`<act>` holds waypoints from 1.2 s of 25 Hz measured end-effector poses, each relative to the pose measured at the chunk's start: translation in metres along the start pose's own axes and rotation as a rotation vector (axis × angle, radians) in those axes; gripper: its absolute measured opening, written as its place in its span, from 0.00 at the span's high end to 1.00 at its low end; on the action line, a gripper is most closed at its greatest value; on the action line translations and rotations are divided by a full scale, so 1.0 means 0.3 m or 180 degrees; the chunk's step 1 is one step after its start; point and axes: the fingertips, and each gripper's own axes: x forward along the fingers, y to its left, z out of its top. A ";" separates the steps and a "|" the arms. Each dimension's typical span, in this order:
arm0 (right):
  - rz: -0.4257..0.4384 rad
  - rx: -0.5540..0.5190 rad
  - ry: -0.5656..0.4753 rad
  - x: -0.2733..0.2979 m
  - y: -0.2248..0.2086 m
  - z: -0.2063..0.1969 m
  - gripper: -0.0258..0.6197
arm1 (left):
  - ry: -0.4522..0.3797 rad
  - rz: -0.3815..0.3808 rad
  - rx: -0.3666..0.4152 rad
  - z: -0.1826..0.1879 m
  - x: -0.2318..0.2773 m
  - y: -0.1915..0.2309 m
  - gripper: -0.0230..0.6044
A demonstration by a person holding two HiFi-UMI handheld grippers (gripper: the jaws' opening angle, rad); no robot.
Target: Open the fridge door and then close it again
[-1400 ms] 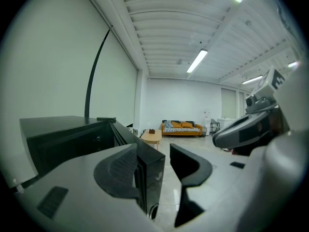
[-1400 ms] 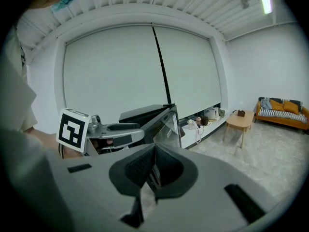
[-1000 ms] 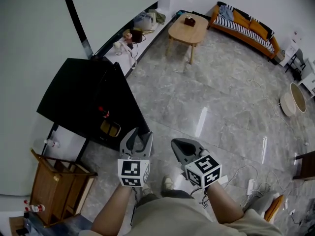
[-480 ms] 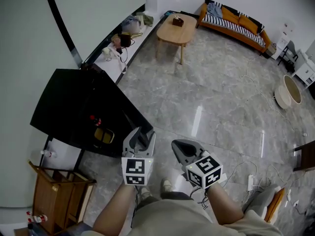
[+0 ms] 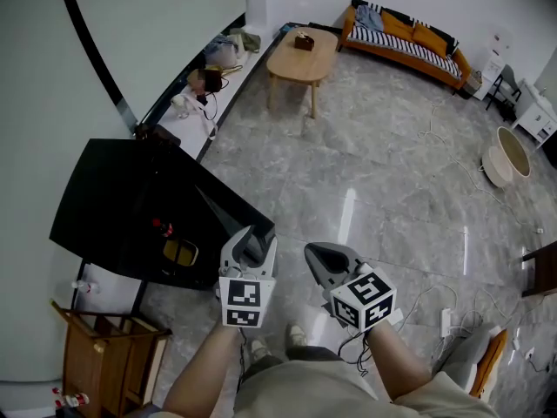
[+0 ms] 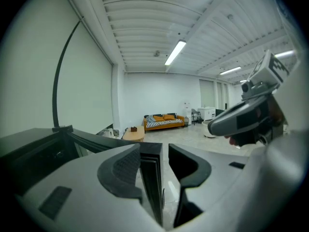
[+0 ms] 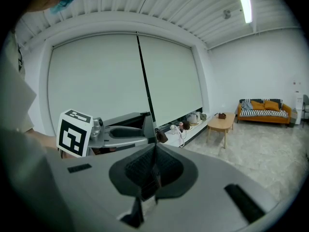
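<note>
The fridge [image 5: 130, 207] stands left against the wall [image 5: 35, 103], a wooden stand [image 5: 91, 360] beside it; beyond, a box [image 5: 303, 42] sits on the surface [image 5: 291, 64], sofa [image 5: 405, 37] behind.

Glossy grey marble floor [image 5: 383, 181] fills the centre; wooden coffee table [image 5: 300, 57] upper middle; orange sofa [image 5: 409, 40] upper right; pale wall [image 5: 157, 24] upper left.

1. The fridge [image 5: 130, 207] is showing glossy black.
2. The floor [image 5: 392, 190] is gleaming grey, marbled with pale veins.
3. The sofa [image 5: 418, 42] is showing orange, with a striped seat.
4. The table [image 5: 300, 55] is showing pale wood.
5. The left gripper [image 5: 251, 238] and right gripper [image 5: 315, 255] are showing grey, each wearing black-and-white square markers.
</note>
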 end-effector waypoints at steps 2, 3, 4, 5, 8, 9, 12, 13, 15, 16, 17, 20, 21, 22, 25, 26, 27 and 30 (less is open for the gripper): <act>-0.0025 -0.0024 -0.0029 -0.004 -0.029 0.018 0.96 | 0.0029 -0.0034 0.0068 0.005 0.021 -0.007 0.68; -0.0038 -0.0037 -0.0047 -0.008 -0.043 0.029 0.96 | 0.0032 -0.0044 0.0076 0.008 0.031 -0.009 0.68; -0.0052 -0.0054 -0.0065 -0.009 -0.057 0.039 0.96 | 0.0030 -0.0046 0.0076 0.012 0.041 -0.009 0.69; -0.0067 -0.0075 -0.0083 -0.008 -0.071 0.050 0.96 | 0.0025 -0.0047 0.0071 0.015 0.051 -0.008 0.70; -0.0110 -0.0112 -0.0146 -0.004 -0.113 0.079 0.96 | 0.0029 -0.0072 0.0032 0.024 0.084 -0.008 0.71; -0.0122 -0.0117 -0.0171 -0.004 -0.126 0.089 0.96 | 0.0042 -0.0082 0.0008 0.029 0.096 -0.010 0.72; -0.0156 -0.0116 -0.0233 -0.005 -0.169 0.111 0.96 | 0.0071 -0.0110 -0.0069 0.047 0.136 -0.022 0.72; -0.0165 -0.0111 -0.0249 -0.005 -0.182 0.116 0.96 | 0.0072 -0.0120 -0.0081 0.052 0.151 -0.027 0.72; -0.0195 -0.0145 -0.0263 -0.004 -0.204 0.124 0.96 | 0.0071 -0.0135 -0.0100 0.063 0.180 -0.034 0.72; -0.0225 -0.0210 -0.0253 -0.002 -0.214 0.129 0.96 | 0.0072 -0.0139 -0.0115 0.068 0.193 -0.037 0.73; -0.0259 -0.0305 -0.0234 -0.001 -0.222 0.135 0.96 | 0.0074 -0.0140 -0.0132 0.074 0.207 -0.039 0.73; -0.0307 -0.0496 -0.0214 0.008 -0.245 0.162 0.96 | 0.0070 -0.0132 -0.0161 0.096 0.249 -0.045 0.73; -0.0309 -0.0506 -0.0230 0.011 -0.254 0.172 0.96 | 0.0066 -0.0133 -0.0163 0.102 0.263 -0.047 0.73; -0.0314 -0.0508 -0.0250 0.015 -0.265 0.182 0.96 | 0.0061 -0.0140 -0.0163 0.106 0.277 -0.048 0.73; -0.0349 -0.0487 -0.0311 0.030 -0.307 0.209 0.96 | 0.0064 -0.0170 -0.0143 0.114 0.319 -0.047 0.73; -0.0357 -0.0469 -0.0334 0.034 -0.323 0.219 0.96 | 0.0067 -0.0179 -0.0137 0.117 0.333 -0.048 0.73; -0.0363 -0.0449 -0.0356 0.038 -0.339 0.229 0.96 | 0.0067 -0.0185 -0.0135 0.122 0.346 -0.048 0.73; -0.0388 -0.0402 -0.0405 0.054 -0.389 0.257 0.96 | 0.0070 -0.0198 -0.0144 0.138 0.390 -0.048 0.74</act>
